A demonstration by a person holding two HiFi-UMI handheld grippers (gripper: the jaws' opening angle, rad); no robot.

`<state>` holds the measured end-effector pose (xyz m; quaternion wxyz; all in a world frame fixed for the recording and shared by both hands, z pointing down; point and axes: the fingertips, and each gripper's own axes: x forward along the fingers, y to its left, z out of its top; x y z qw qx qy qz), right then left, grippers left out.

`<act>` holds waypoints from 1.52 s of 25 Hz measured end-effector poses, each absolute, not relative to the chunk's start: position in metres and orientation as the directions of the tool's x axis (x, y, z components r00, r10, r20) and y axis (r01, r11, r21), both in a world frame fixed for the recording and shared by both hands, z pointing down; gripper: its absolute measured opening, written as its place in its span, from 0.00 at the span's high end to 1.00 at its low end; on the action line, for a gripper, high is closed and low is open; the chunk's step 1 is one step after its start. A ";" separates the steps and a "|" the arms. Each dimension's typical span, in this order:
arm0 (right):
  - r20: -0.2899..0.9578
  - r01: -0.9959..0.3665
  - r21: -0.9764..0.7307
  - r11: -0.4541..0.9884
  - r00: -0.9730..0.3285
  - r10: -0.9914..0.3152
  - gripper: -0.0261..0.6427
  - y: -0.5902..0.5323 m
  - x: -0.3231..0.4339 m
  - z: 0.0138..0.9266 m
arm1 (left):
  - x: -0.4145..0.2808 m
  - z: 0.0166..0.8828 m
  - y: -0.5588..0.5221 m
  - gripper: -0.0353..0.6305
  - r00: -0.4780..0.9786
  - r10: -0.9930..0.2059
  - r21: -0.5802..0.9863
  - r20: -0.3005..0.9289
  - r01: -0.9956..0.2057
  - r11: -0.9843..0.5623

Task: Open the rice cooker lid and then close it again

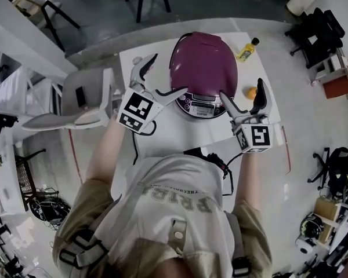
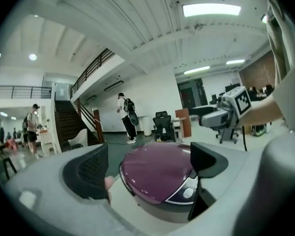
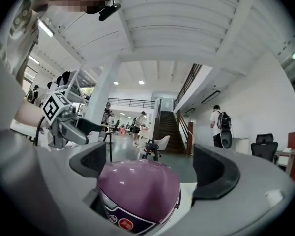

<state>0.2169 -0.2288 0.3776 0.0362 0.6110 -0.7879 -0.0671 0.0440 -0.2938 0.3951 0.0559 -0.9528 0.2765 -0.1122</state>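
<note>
The rice cooker has a glossy purple lid, which is down, and a control panel facing me; it stands on a white table. My left gripper is held up at the cooker's left with its jaws wide open and nothing between the pads. My right gripper stands open at the cooker's right front, also holding nothing. In the left gripper view the cooker sits beyond the open left gripper. In the right gripper view the cooker lies past the open right gripper.
A yellow bottle and an orange sit on the table to the cooker's right. A grey chair stands to the left of the table. A black cable lies near the table's front edge. People stand far off in the hall.
</note>
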 end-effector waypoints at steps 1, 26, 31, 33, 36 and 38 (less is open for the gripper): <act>-0.039 -0.967 0.128 0.219 -0.225 -0.974 0.16 -0.226 0.217 0.378 | 0.045 0.394 -0.289 0.15 0.829 -0.537 -0.112 0.157 -0.525 -0.843; -0.174 -0.985 0.173 -0.027 -0.004 -0.985 0.89 -0.186 0.204 0.372 | 0.010 0.381 -0.269 0.88 0.583 -0.812 0.038 -0.019 -0.811 -0.583; -0.191 -0.983 0.179 -0.034 -0.001 -0.982 0.95 -0.181 0.205 0.371 | 0.002 0.381 -0.267 0.93 0.541 -0.841 -0.020 -0.028 -0.841 -0.540; -0.195 -0.984 0.177 -0.038 0.003 -0.981 0.96 -0.179 0.206 0.370 | 0.001 0.378 -0.266 0.93 0.531 -0.846 -0.049 -0.040 -0.847 -0.529; -0.197 -0.984 0.176 -0.039 0.004 -0.980 0.96 -0.177 0.205 0.368 | 0.000 0.376 -0.263 0.93 0.520 -0.853 -0.076 -0.051 -0.853 -0.516; -0.201 -0.984 0.173 -0.037 0.001 -0.980 0.96 -0.176 0.205 0.366 | 0.001 0.375 -0.261 0.93 0.516 -0.855 -0.088 -0.056 -0.856 -0.510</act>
